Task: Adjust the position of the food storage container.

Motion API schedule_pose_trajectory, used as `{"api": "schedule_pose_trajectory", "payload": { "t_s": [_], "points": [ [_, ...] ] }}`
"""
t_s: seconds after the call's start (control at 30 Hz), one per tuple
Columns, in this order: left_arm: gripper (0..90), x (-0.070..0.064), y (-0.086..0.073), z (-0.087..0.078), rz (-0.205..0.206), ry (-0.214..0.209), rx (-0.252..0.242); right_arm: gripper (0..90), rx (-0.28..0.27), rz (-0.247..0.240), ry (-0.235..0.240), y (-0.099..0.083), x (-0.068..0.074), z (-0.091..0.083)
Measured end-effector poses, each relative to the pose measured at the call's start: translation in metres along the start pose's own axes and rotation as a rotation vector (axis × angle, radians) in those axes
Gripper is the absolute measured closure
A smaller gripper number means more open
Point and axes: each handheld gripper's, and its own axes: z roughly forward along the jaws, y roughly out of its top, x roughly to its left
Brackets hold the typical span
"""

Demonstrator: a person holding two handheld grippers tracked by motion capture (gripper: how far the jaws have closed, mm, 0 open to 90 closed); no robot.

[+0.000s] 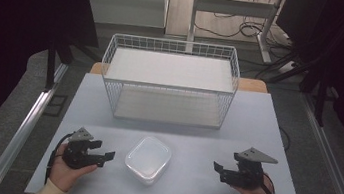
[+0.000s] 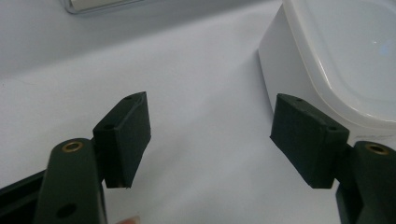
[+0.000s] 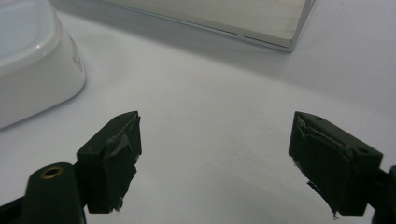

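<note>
1. The plastic container (image 1: 148,159) is translucent white, square with rounded corners, its lid smooth, glossy and slightly raised at the rim
2. It sits on the matte white table (image 1: 236,130) near the front edge, between the two grippers and in front of the white wire basket (image 1: 169,80)
3. The left gripper (image 1: 106,152), just beside the container, has its black blocky jaws spread apart, holding nothing
4. The right gripper (image 1: 217,170), farther off, is likewise gaping and empty, its pads (image 3: 116,161) scuffed
</note>
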Motion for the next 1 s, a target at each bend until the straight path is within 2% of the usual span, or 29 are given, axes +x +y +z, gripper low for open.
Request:
{"api": "schedule_pose_trajectory", "payload": {
  "t_s": [0.23, 0.63, 0.87, 1.0],
  "points": [
    [28.8, -0.001, 0.0, -0.003, 0.002, -0.007, -0.006, 19.3, 0.003, 0.01, 0.004, 0.0, 0.001, -0.002],
    [30.7, 0.0, 0.002, -0.006, -0.011, -0.007, -0.009, 20.2, 0.003, 0.013, -0.021, -0.001, -0.003, -0.005],
    [34.9, 0.002, 0.003, -0.011, -0.017, -0.015, -0.014, 20.4, 0.006, 0.022, -0.021, -0.001, -0.004, -0.005],
    [38.9, 0.001, 0.005, -0.014, -0.011, -0.033, -0.017, 20.6, 0.01, 0.023, -0.022, -0.001, -0.004, -0.005]
  ]
}}
